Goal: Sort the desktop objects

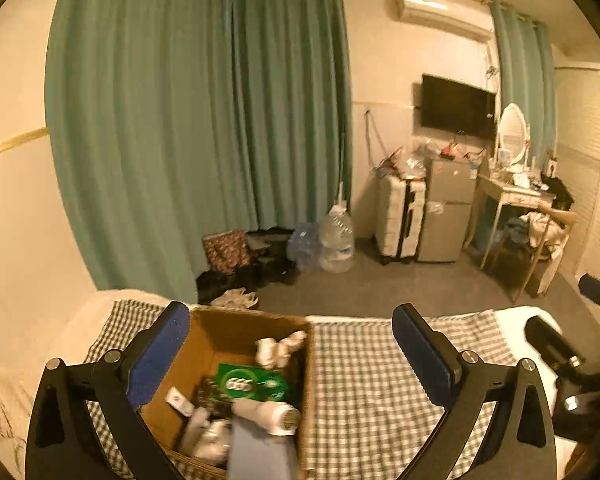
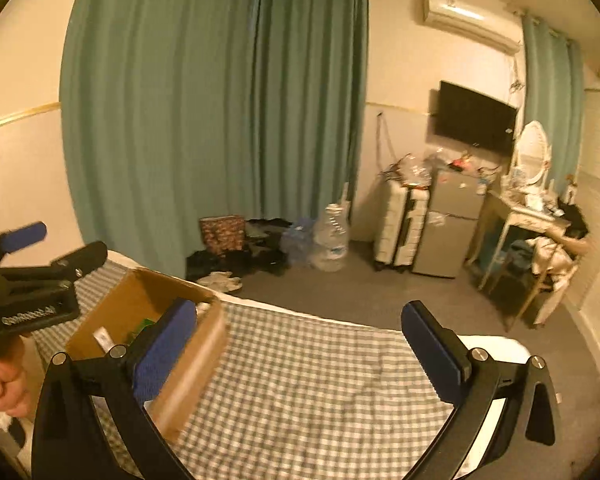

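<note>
Brown corrugated cardboard box sits on the grey-checked bed cover, already holding a green printed packet and white plastic bits. Left tool gapes wide, empty; right tool likewise. The box looks light but floppy-walled, so grip opposite rims.

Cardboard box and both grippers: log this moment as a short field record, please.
surface: checked cloth
container: open cardboard box on the cloth
contents: green packet, white handheld fan, small white items
left gripper: open, nothing between its pads
right gripper: open, nothing gripped, box beside its left finger
loose items on cloth: none visible
</note>
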Demonstrator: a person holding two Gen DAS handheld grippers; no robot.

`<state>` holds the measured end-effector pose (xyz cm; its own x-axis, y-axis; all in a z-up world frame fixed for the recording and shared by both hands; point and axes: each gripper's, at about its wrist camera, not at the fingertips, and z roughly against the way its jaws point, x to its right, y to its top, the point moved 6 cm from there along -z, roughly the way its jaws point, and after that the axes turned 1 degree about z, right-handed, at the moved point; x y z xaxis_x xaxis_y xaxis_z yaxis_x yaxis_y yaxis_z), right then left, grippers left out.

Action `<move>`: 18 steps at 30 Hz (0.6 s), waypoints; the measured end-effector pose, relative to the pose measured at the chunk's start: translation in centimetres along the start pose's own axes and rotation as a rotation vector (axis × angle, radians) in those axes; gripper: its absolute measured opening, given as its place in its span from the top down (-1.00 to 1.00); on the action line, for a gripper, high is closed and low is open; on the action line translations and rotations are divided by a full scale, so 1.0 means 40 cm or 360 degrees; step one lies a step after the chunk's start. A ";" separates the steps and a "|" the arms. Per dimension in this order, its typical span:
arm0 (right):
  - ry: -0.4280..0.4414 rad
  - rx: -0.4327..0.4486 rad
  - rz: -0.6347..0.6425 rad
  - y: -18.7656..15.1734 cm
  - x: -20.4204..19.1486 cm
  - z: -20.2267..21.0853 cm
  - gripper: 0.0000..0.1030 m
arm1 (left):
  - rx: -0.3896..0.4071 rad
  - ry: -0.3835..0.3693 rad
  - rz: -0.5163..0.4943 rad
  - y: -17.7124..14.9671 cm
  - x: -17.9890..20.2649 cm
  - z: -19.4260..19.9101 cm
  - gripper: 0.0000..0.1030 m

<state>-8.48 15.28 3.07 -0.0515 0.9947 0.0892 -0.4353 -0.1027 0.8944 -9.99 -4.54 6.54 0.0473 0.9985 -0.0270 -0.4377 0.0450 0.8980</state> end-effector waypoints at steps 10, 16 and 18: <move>-0.0161 -0.0003 -0.0081 -0.061 0.165 0.054 -1.00 | 0.0087 -0.0122 0.0128 -0.095 0.157 0.046 -1.00; -0.0174 -0.0062 -0.0116 -0.124 0.209 0.024 -1.00 | 0.0029 -0.0145 0.0162 -0.150 0.192 0.023 -1.00; -0.0166 -0.0090 -0.0129 -0.146 0.217 0.012 -1.00 | 0.0011 -0.0149 0.0165 -0.173 0.199 0.013 -1.00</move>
<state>-5.95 24.54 -1.15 0.0781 0.9948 0.0653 -0.4842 -0.0194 0.8748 -6.11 3.08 0.35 0.0860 0.9906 0.1068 -0.4385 -0.0586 0.8968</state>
